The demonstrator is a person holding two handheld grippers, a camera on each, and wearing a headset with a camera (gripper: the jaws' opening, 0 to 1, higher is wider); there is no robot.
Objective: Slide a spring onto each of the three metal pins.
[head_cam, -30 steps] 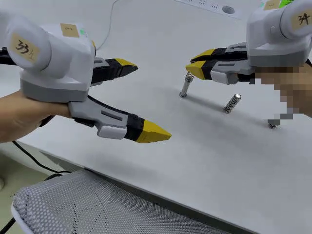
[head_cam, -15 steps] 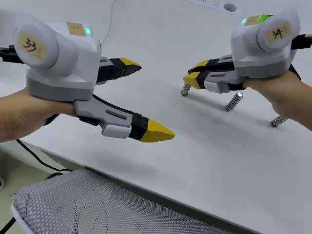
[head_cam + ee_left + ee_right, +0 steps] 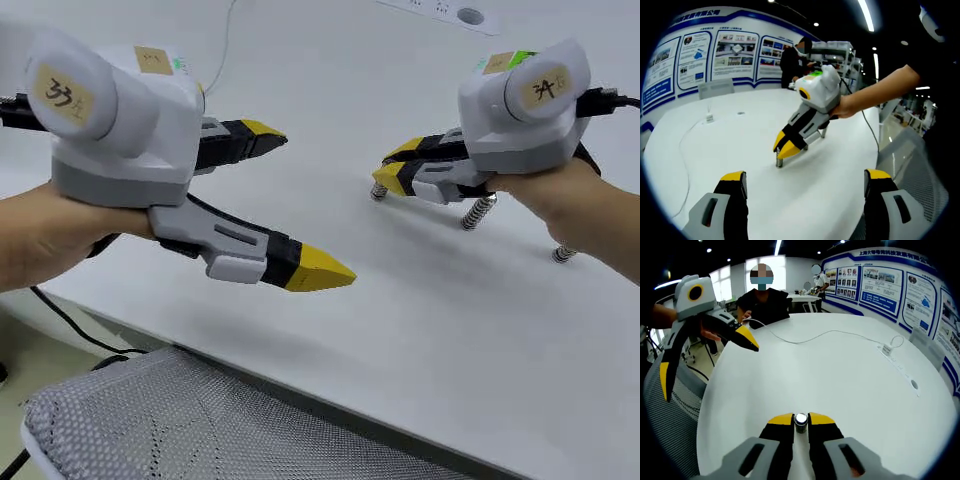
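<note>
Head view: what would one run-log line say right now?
left hand-held gripper: open, hovering | right hand-held gripper: shut on pin

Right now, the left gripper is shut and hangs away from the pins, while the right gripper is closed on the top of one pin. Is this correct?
Not quite: the left gripper is open, not shut; the left gripper view shows its jaws wide apart. The rest holds: the right gripper is closed on the top of one pin.
</note>
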